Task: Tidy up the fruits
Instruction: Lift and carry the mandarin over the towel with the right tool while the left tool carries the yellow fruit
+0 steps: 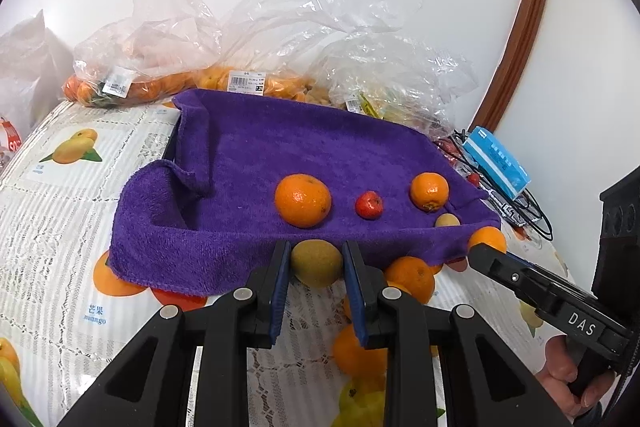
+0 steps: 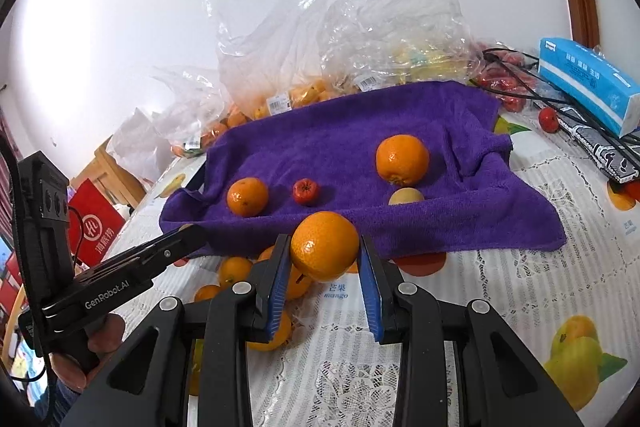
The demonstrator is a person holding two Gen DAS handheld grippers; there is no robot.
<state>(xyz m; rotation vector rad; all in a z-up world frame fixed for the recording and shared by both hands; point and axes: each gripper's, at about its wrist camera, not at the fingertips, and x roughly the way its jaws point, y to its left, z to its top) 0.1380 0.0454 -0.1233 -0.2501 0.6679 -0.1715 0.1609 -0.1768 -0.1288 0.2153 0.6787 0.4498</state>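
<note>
Left wrist view: the left hand-held gripper (image 1: 316, 261) is clamped on a round yellow-green fruit (image 1: 316, 263), held just at the near edge of the purple towel (image 1: 248, 163). On the towel ahead lie a large orange (image 1: 303, 200), a small red fruit (image 1: 369, 204) and a smaller orange (image 1: 429, 191), left to right. Right wrist view: the right hand-held gripper (image 2: 325, 253) is closed on a held orange (image 2: 325, 245), also at the towel's near edge. Both fruits are round, with no long axis; the towel lies straight ahead of each on the worktop (image 2: 500, 287).
</note>
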